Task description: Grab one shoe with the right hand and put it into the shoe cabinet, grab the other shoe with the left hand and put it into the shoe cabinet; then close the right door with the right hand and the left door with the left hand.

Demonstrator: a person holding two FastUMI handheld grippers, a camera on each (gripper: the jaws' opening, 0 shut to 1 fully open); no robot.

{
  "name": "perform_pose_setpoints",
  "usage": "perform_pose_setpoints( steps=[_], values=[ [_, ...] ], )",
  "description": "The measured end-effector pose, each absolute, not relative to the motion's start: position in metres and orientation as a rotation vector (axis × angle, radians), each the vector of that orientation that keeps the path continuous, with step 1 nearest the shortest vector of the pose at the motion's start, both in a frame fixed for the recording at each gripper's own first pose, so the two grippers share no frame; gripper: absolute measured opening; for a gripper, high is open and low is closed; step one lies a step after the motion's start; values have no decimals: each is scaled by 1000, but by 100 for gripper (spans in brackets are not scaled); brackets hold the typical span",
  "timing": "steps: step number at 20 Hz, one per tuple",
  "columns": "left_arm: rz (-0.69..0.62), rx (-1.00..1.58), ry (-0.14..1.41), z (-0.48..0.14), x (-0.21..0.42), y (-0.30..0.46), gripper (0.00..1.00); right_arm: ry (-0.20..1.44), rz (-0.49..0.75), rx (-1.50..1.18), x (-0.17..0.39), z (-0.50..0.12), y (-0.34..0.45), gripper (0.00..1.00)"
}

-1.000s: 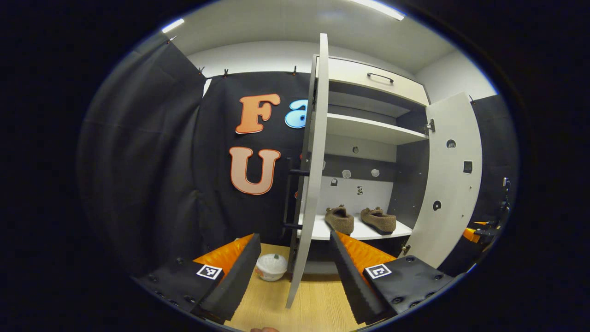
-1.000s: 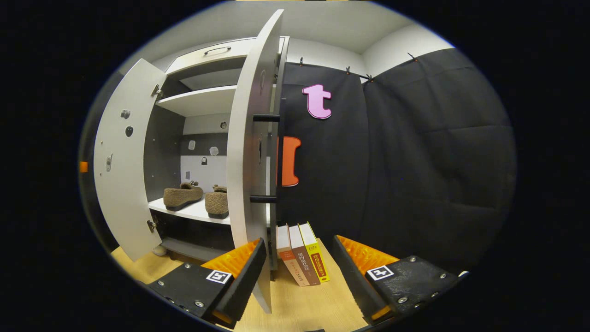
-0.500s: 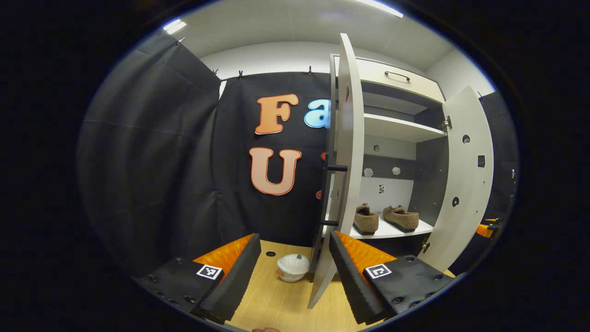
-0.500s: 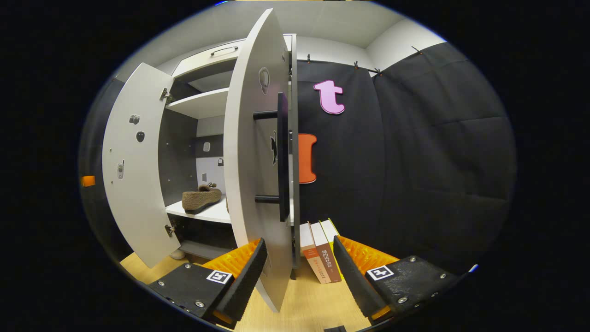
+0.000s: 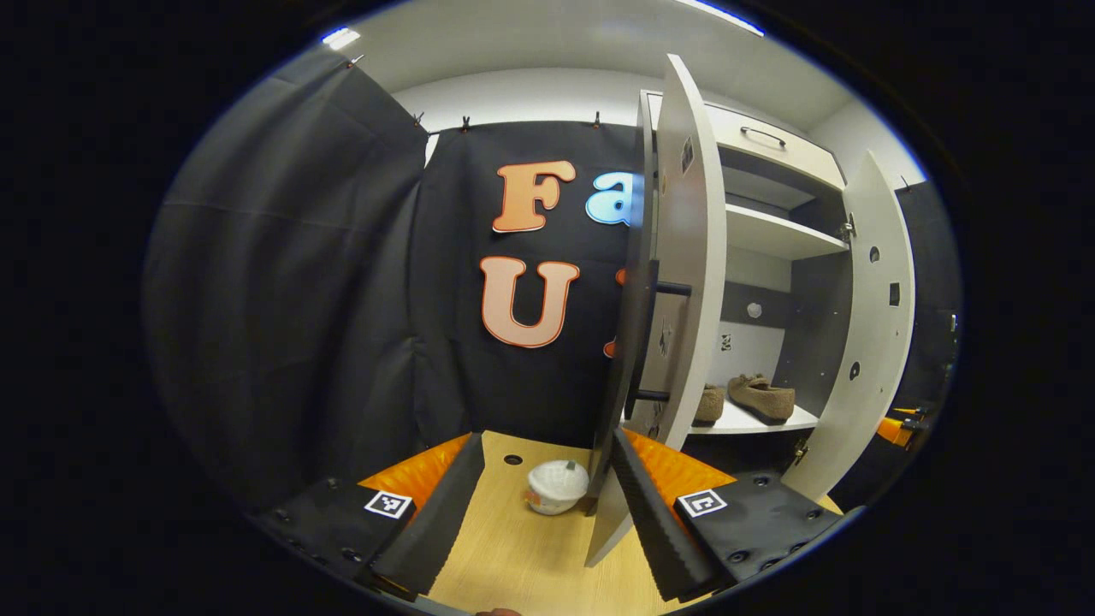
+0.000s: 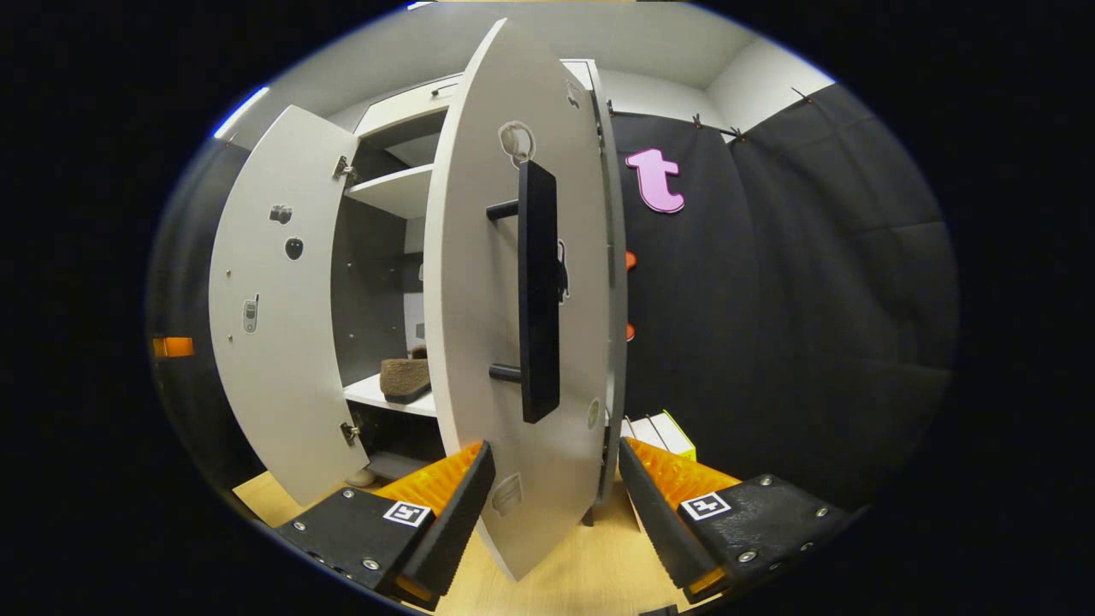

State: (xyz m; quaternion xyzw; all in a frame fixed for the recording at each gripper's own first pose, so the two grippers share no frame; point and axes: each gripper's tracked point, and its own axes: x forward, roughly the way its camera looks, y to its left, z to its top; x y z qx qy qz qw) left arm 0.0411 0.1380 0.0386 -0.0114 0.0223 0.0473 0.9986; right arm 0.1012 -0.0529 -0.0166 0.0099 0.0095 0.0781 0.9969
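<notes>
Two fuzzy brown slippers (image 5: pixel 760 397) sit side by side on the lower shelf of the white, dark-lined shoe cabinet (image 5: pixel 770 235), both its doors open. The left gripper (image 5: pixel 547 505) hangs with fingers apart by the left door (image 5: pixel 684 257). The right gripper (image 6: pixel 552 505), fingers apart, straddles the lower edge of the right door (image 6: pixel 479 282), the door's black bar handle (image 6: pixel 539 291) just above.

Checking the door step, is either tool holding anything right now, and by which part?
Nothing is held. The right tool is open astride the right door's lower edge; the left tool is open.
</notes>
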Motion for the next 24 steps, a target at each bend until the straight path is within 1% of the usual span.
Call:
perform_pose_setpoints(
  steps=[1, 2, 5, 7, 8, 11, 12, 13, 14, 17, 18, 21, 22, 24],
  values=[
    [94, -24, 46, 38, 42, 139, 95, 22, 154, 24, 106, -17, -49, 91],
    [94, -25, 49, 36, 44, 141, 99, 24, 150, 28, 112, -17, -46, 91],
    [91, -36, 57, 31, 47, 144, 95, 20, 174, 43, 124, -14, -27, 91],
    [90, -38, 59, 30, 48, 145, 95, 16, 208, 44, 130, -13, -10, 91],
    [90, -41, 58, 30, 48, 147, 97, 18, 211, 37, 135, -14, -4, 91],
    [81, -35, 54, 27, 51, 148, 95, 18, 216, 28, 144, -15, 9, 92],
    [81, -25, 51, 27, 54, 150, 97, 20, 225, 32, 144, -15, 14, 92],
    [80, -19, 48, 25, 58, 151, 97, 20, 231, 33, 144, -15, 17, 92],
    [76, -19, 46, 22, 62, 152, 95, 19, 233, 30, 145, -16, 18, 92],
    [34, -36, 52, 9, 76, 146, 95, 22, 233, 27, 145, -16, 19, 92],
    [21, -36, 51, 6, 81, 143, 97, 21, 233, 30, 143, -16, 19, 92],
    [-8, -6, 52, 1, 91, 134, 97, 14, 222, 30, 140, -13, 14, 92],
    [-18, 5, 52, 0, 94, 131, 99, 10, 219, 29, 138, -11, 12, 92],
    [-33, 21, 54, -3, 98, 126, 94, 4, 214, 33, 133, -8, 9, 92]
  ],
)
